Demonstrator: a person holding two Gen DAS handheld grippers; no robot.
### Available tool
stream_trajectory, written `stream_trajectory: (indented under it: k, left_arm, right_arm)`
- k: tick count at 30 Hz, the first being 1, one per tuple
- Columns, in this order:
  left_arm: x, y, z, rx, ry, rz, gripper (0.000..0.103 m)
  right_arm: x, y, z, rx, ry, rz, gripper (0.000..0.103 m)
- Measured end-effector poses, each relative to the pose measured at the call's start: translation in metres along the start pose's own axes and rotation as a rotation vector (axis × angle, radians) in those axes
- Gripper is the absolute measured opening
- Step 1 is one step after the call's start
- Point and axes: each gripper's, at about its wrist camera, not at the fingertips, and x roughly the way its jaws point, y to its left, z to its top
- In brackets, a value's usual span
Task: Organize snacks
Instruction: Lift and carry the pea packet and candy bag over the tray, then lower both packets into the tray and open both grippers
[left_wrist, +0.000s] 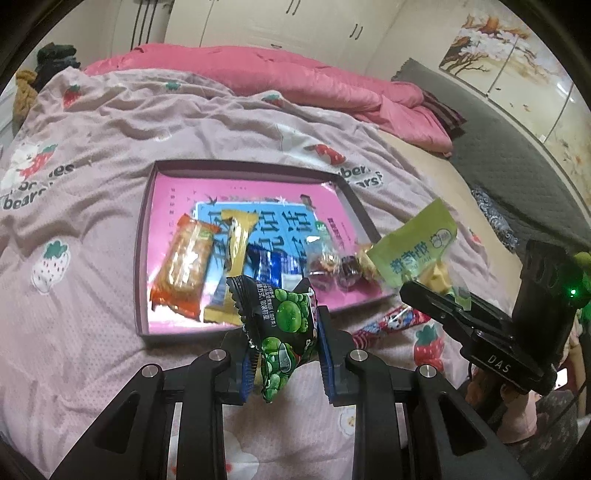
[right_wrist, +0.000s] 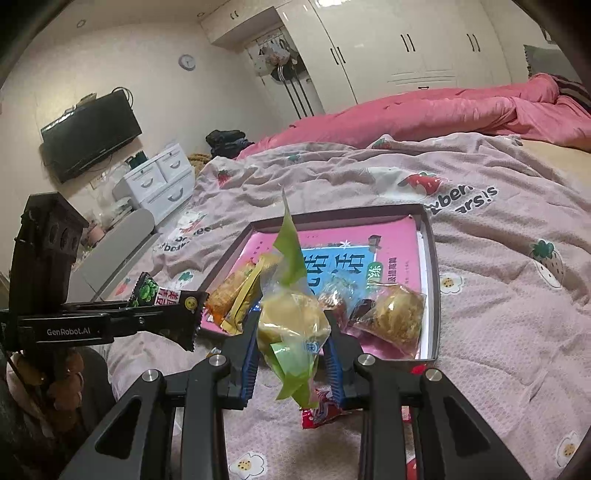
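My left gripper (left_wrist: 284, 345) pinches a black pea snack bag (left_wrist: 282, 332). My right gripper (right_wrist: 293, 345) pinches a green cake packet (right_wrist: 291, 325). Both hang just near the pink tray (left_wrist: 142, 236).

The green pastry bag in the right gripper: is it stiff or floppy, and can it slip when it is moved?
The green pastry bag probably behaves floppy: its thin top flap stands bent above the right gripper. The film looks glossy, so it may slip. The round pastry inside seems soft and could squash under a hard squeeze.
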Motion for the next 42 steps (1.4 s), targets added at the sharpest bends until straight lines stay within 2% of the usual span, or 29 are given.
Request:
stream_trajectory:
  k: [8,13,24,33,42]
  left_arm:
    - [0.004,0.012,0.014,-0.021,-0.028,0.028,0.029]
    - [0.008,0.027,0.023,-0.035,-0.044,0.073,0.029]
    - [0.033,0.052,0.024,-0.077,-0.009,0.133,0.029]
    - [0.056,0.05,0.016,-0.062,0.051,0.116,0.029]
    - [0.07,0.049,0.013,-0.041,0.081,0.109,0.029]
  right_arm:
    - [-0.001,-0.01,0.007,0.018,-0.016,-0.015,0.032]
    - [-0.001,-0.013,0.014,0.017,-0.035,-0.017,0.032]
    - [0.017,-0.014,0.026,0.002,-0.033,0.003,0.032]
    - [0.038,-0.008,0.031,-0.036,0.004,0.038,0.032]
    - [0.071,0.0,0.029,-0.066,0.084,0.1,0.032]
